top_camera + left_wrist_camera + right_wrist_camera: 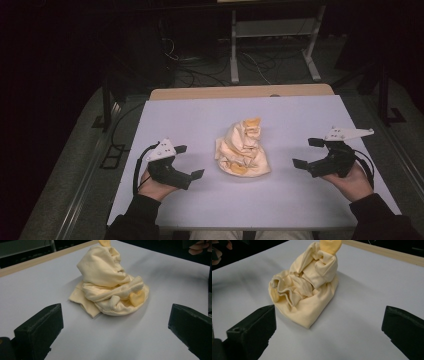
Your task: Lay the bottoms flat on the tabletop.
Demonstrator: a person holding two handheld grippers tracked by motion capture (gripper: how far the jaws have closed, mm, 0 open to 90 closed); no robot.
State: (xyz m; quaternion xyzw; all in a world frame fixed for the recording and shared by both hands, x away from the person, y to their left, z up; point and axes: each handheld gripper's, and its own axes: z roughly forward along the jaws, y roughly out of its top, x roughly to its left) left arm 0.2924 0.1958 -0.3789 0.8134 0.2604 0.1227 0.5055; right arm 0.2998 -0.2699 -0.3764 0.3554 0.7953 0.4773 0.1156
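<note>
garment [243,150]: soft cream cloth, matt, creased | table [280,200]: smooth matt top, wooden edge

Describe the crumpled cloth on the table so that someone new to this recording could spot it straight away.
Start at the white table. Near its middle, between the open left gripper and the open right gripper, sits the cloth, touched by neither. It is a pale yellow heap bunched into a mound, with darker orange-yellow patches.

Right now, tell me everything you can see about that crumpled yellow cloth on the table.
The yellow cloth is a pale, soft-looking fabric piece bunched into a rumpled mound, with deeper yellow patches showing among the folds. It rests near the middle of the white table, touching nothing else. Both the left gripper and right gripper flank it, open and apart from it.
</note>
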